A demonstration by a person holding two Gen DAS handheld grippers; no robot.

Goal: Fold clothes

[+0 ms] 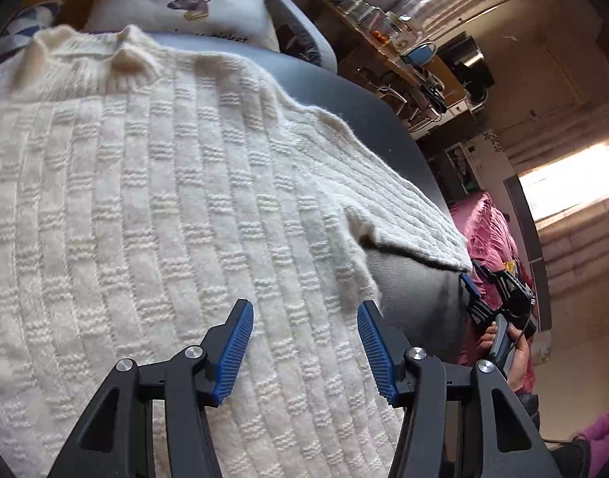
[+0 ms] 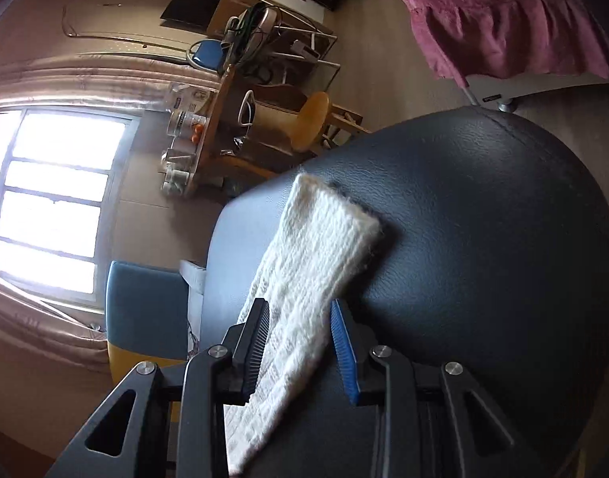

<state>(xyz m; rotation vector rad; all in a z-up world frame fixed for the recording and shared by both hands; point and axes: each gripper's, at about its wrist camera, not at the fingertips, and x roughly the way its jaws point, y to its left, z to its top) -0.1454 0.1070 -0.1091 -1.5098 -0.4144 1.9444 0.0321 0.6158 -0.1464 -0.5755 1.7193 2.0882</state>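
Left wrist view: cream knit sweater (image 1: pixel 165 199) lies spread flat on the dark padded surface (image 1: pixel 344 91), collar toward the deer-print cushion (image 1: pixel 185 4). The left gripper (image 1: pixel 304 348) hangs over the body of the knit, jaws apart and holding nothing. One sleeve (image 1: pixel 404 215) runs out to the surface's edge. Risk: it slides off if dragged. The right gripper (image 1: pixel 499 298) shows off that edge, in a person's hand (image 1: pixel 511 350).

Right wrist view: the sleeve (image 2: pixel 300 279) lies between the pads of the right gripper (image 2: pixel 300 352), jaws partly apart; whether they pinch it, I cannot tell. Risk: a loose hold drops the sleeve mid-fold. A cluttered wooden shelf (image 2: pixel 232 119) and pink cloth (image 2: pixel 503 20) stand well apart, blocking nothing.
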